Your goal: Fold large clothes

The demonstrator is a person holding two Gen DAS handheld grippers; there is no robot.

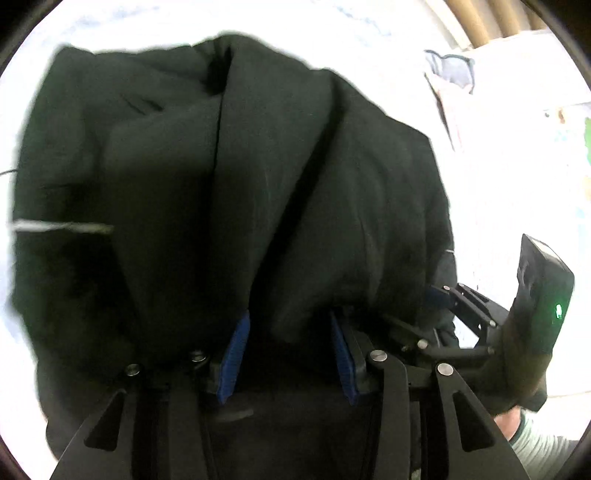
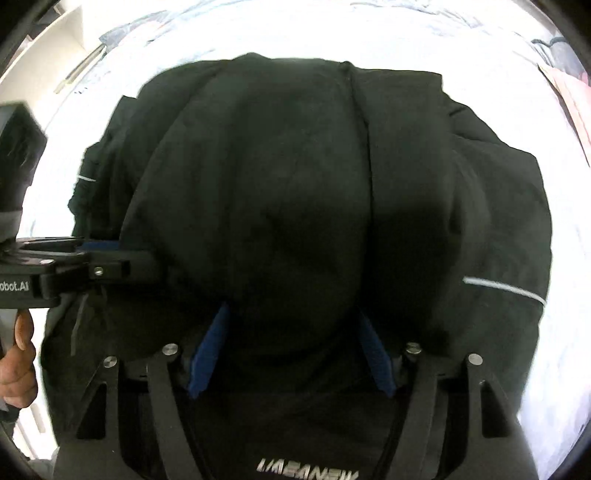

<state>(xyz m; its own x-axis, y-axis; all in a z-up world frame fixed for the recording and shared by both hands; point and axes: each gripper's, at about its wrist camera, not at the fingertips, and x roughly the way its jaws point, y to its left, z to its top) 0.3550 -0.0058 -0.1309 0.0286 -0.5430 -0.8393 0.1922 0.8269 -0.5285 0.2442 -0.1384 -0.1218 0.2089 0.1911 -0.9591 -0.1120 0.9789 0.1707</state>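
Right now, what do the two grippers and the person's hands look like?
Both the left gripper and right gripper are black linkages with silver pivot pins and ribbed blue pads. The right one shows a green light; the hand is bare.

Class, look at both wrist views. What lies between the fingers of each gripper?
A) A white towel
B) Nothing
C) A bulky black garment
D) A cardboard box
C: the black garment bulges over and between the blue pads of the left gripper and the right gripper, lying on a white sheet.

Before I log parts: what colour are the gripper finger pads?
Blue pads, clearest in the right wrist view, against the black garment.
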